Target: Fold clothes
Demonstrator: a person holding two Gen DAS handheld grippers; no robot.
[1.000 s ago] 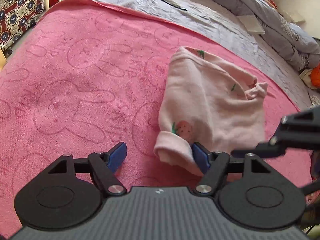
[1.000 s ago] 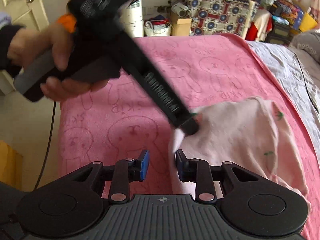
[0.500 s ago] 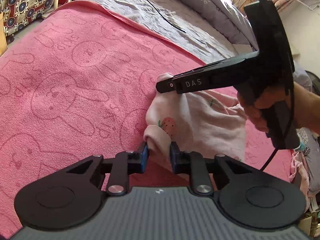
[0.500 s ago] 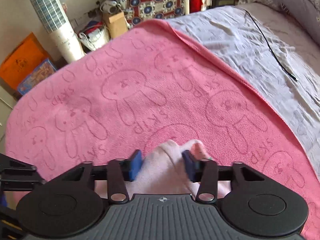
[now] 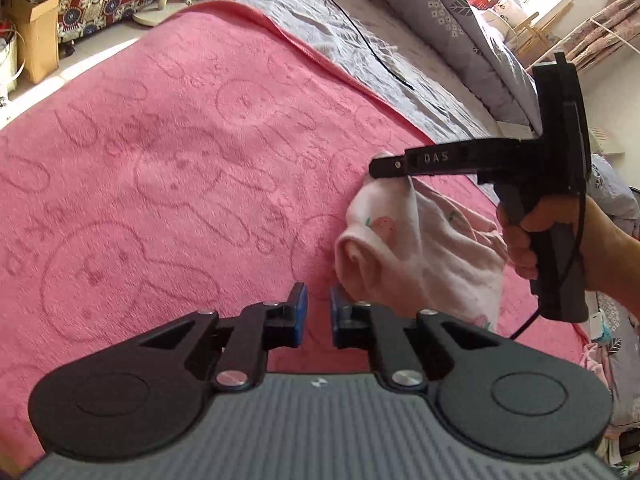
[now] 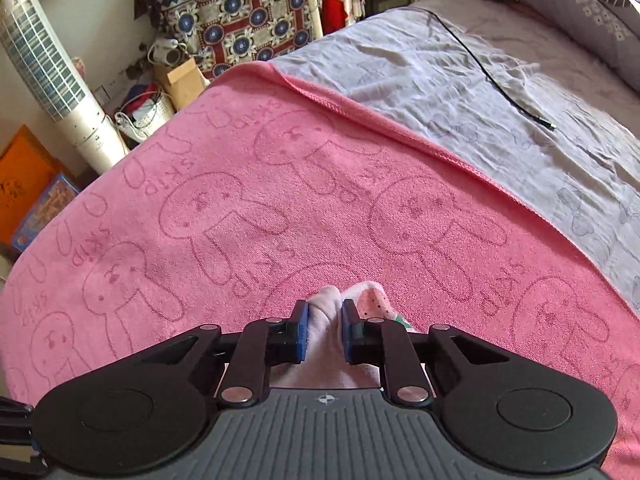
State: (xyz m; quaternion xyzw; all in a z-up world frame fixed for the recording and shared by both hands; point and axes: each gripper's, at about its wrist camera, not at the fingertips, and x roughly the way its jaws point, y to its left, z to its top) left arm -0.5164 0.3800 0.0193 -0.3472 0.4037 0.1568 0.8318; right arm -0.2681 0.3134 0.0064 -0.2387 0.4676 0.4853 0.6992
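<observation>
While the right gripper (image 6: pixel 323 330) pinched the pale pink strawberry-print garment (image 5: pixel 416 256), the left gripper (image 5: pixel 318 316) sat narrowly parted, empty, over the pink bunny-print towel (image 5: pixel 168 168).

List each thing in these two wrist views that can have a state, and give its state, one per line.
pink garment: bunched, lifted off the towel, hanging from the right gripper.
right gripper: shut on a fold of the garment.
left gripper: slightly open, nothing between its pads.
pink towel: spread flat over the bed.
black cable: unplugged, lying loose on the grey sheet.

Two tools (image 5: pixel 318 312) (image 6: pixel 324 330), one pink garment (image 5: pixel 420 256), one pink towel (image 5: pixel 180 160).
</observation>
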